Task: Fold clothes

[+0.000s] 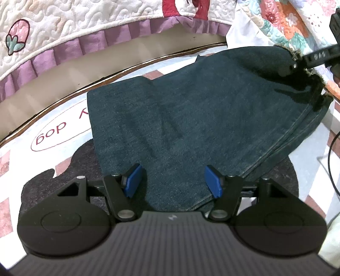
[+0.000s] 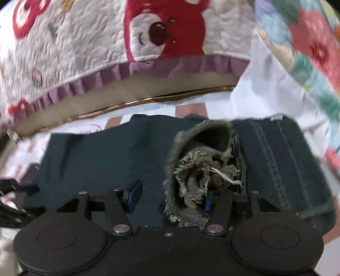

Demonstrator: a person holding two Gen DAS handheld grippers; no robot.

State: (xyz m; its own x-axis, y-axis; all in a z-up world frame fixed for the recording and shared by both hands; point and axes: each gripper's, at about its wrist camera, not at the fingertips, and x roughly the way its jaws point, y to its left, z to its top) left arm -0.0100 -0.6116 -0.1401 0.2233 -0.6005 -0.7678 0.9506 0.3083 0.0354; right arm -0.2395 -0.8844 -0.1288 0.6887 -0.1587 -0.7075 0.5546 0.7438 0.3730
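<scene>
Jeans [image 1: 191, 118] sit right between our left gripper [image 1: 174, 180] pads, spread apart and not pinching; right gripper [image 2: 170, 197] is apart too, frayed hem [image 2: 197, 169] bunched against one pad, denim folded on the mat [image 1: 53, 131].

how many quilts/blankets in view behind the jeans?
2. The white bear quilt with purple ruffle lies behind the jeans, upper left; the floral quilt sits at upper right. More may be out of frame.

Quilted cream bedspread [image 1: 63, 25] — purple ruffle trim, red bear motif; floral quilt [image 1: 282, 19]; printed checked mat [image 1: 53, 135]; black cable [image 1: 331, 161].
</scene>
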